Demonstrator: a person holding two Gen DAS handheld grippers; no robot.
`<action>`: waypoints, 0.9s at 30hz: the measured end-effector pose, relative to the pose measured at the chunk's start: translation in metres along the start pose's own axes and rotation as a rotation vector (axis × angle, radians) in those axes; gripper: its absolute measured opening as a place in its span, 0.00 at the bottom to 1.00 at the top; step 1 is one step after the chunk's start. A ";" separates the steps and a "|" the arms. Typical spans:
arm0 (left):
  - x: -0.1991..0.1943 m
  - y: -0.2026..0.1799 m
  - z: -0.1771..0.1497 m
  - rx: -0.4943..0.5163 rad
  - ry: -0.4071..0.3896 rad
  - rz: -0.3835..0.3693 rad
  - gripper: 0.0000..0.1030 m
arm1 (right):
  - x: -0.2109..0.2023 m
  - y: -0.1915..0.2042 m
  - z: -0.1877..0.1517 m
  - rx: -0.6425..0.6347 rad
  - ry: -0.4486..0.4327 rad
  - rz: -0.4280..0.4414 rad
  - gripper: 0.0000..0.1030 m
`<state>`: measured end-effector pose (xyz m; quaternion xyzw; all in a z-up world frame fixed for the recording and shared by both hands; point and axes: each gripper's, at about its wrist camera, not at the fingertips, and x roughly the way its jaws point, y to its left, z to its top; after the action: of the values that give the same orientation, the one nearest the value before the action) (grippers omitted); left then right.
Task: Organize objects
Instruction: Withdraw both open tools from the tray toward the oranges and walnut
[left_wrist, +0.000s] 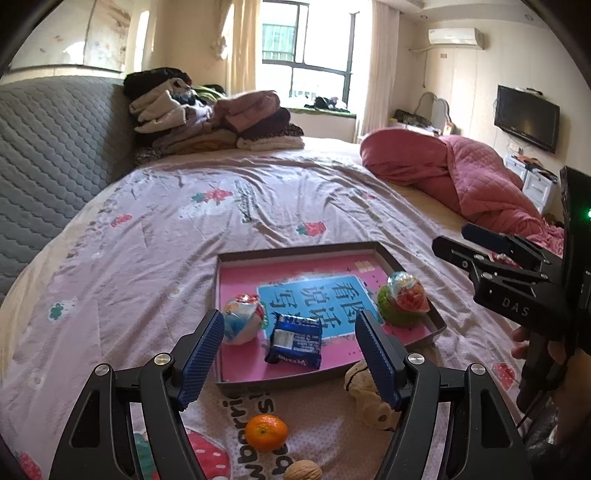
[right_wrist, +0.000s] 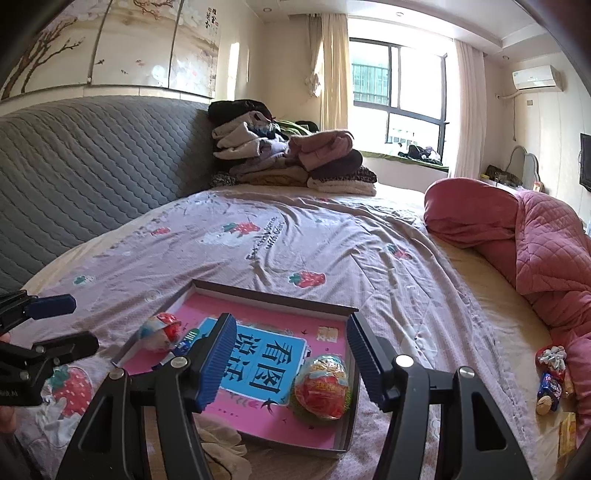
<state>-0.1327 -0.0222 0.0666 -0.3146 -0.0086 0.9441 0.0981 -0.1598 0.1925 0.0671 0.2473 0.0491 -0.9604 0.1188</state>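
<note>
1. Bed (left_wrist: 155, 236) fills both views: pale lilac sheet w/ strawberry prints, wrinkled; grey quilted headboard (left_wrist: 48, 155) along the left.
2. Shallow box tray (left_wrist: 413, 254) sits on the sheet, pink base w/ a blue panel of Chinese characters.
3. In the tray: foil-wrapped egg (left_wrist: 242, 321) at the left, blue snack packet (left_wrist: 295, 341) just beside it near the front, second wrapped egg on a green ball (left_wrist: 402, 299) at the right edge.
4. Left hand-held gripper (left_wrist: 291, 358) hangs over the tray's near edge, fingers spread wide, nothing between them.
5. On the sheet outside the tray, near side: orange (left_wrist: 266, 432), walnut (left_wrist: 303, 470) at the frame bottom, cream cloth toy (left_wrist: 369, 398) partly behind the right finger.
6. Right hand-held gripper (right_wrist: 291, 358) also released, fingers wide apart above the tray's near-right part; the wrapped egg shows between them but untouched.
7. In the left view, the right gripper comes in from the right edge, a hand (left_wrist: 532, 343) on its grip.
8. Far right of the right view: small cluster of wrapped snacks (right_wrist: 552, 380) on the sheet, against the pink quilt (right_wrist: 546, 258), well apart from the tray.
9. Room: stack of folded clothes (left_wrist: 214, 114) at the bed's far corner, window (left_wrist: 306, 48) w/ cream curtains, AC unit (left_wrist: 456, 37) high on the wall, wall TV (left_wrist: 526, 118) at right, painted panels (right_wrist: 110, 40) above the headboard.
</note>
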 end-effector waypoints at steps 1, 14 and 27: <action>-0.004 0.002 0.001 -0.004 -0.009 0.000 0.73 | -0.003 0.000 0.001 0.001 -0.006 0.001 0.61; -0.029 0.011 -0.003 -0.026 -0.028 0.020 0.73 | -0.029 0.012 0.002 -0.010 -0.050 0.032 0.66; -0.047 0.010 -0.025 -0.012 -0.075 0.102 0.73 | -0.055 0.021 -0.009 -0.009 -0.074 0.056 0.66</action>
<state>-0.0828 -0.0424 0.0736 -0.2798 -0.0020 0.9589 0.0477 -0.1039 0.1845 0.0847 0.2124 0.0419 -0.9649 0.1485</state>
